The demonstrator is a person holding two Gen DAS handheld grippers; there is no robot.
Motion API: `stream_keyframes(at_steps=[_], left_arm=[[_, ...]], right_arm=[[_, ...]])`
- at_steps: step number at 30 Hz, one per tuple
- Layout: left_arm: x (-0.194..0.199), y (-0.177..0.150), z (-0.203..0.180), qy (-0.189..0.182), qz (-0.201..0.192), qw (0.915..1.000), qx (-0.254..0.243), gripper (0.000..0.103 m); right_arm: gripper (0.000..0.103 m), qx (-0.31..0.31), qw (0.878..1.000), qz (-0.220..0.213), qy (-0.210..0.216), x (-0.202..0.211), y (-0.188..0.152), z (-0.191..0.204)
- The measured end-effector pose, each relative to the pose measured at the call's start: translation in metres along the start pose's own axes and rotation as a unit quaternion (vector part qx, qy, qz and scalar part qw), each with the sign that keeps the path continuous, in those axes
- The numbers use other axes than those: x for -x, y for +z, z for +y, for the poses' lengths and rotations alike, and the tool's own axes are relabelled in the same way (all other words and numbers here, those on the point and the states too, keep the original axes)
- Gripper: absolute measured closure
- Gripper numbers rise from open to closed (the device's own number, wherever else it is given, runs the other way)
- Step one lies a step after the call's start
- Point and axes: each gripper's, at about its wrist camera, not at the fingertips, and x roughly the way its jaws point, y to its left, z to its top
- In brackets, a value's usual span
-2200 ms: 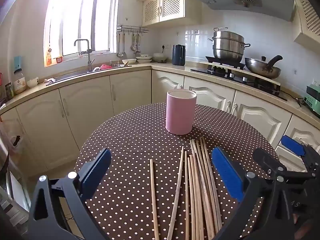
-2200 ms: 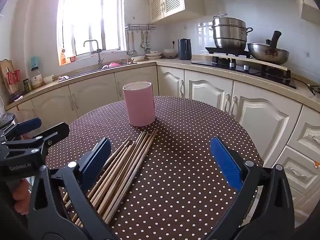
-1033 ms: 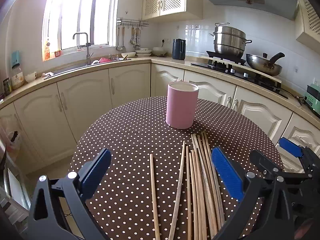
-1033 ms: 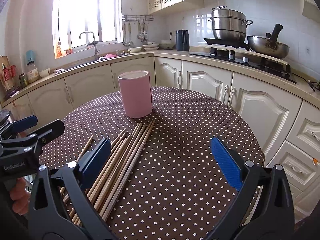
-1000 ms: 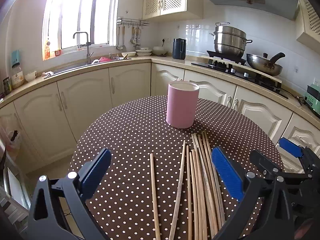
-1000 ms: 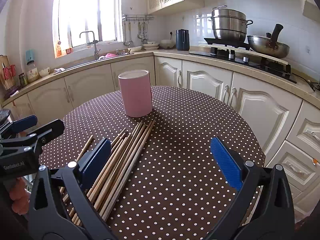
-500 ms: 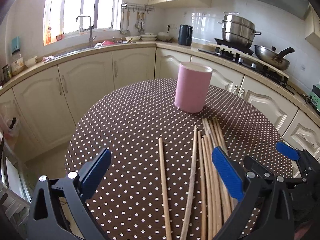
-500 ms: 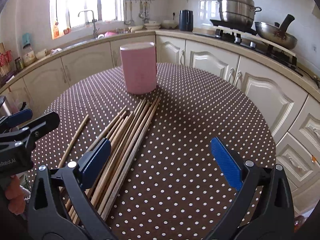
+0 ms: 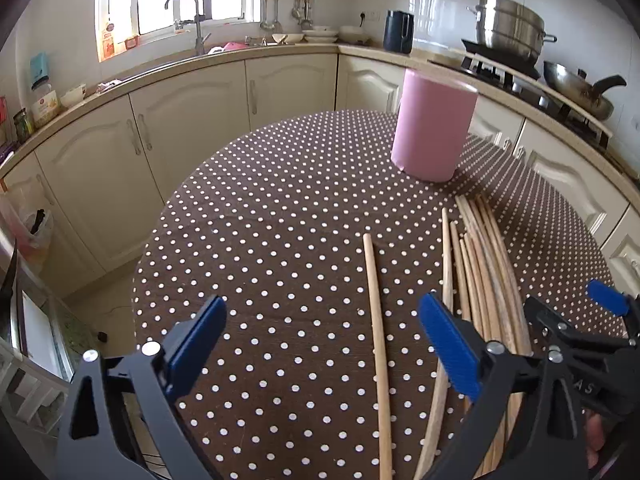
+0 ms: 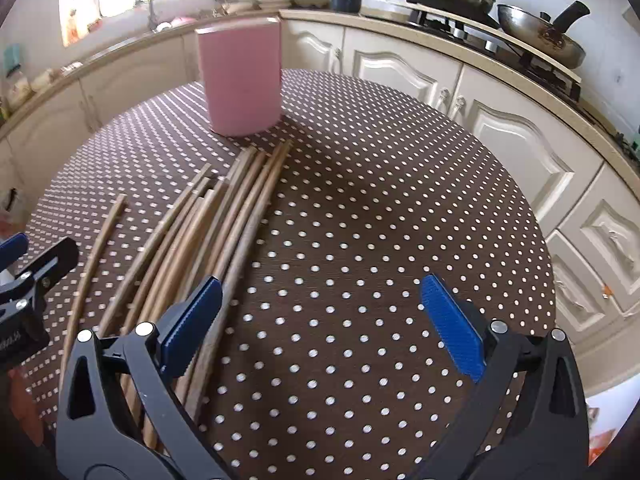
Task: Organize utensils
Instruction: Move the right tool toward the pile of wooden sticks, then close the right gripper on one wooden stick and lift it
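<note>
In your left wrist view, your left gripper hangs over the dotted tablecloth with its jaws wide but closing, a lone chopstick between them untouched, the chopstick bundle just right of it and the pink holder upright beyond. In your right wrist view, your right gripper gapes wide, gripping nothing, its left pad over the bundle's right edge.
</note>
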Motion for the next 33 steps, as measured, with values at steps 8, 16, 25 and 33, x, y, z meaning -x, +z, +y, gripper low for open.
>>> stream_keyframes(at_steps=[8, 16, 25, 33], left_arm=[[-0.023, 0.002, -0.009, 0.028, 0.042, 0.9986, -0.019, 0.017], [-0.037, 0.006, -0.011, 0.046, 0.051, 0.9975, -0.018, 0.026], [-0.039, 0.014, -0.01, 0.021, 0.035, 0.9991, -0.012, 0.096], [-0.036, 0.014, 0.003, 0.002, 0.032, 0.9994, 0.014, 0.097]], right_arm=[[0.005, -0.001, 1.0, 0.018, -0.005, -0.009, 0.013, 0.003], [0.006, 0.008, 0.999, 0.033, -0.009, -0.027, 0.028, 0.011], [0.09, -0.032, 0.998, 0.016, 0.057, -0.027, 0.03, -0.005], [0.095, -0.075, 0.993, 0.001, 0.097, -0.016, 0.023, -0.022]])
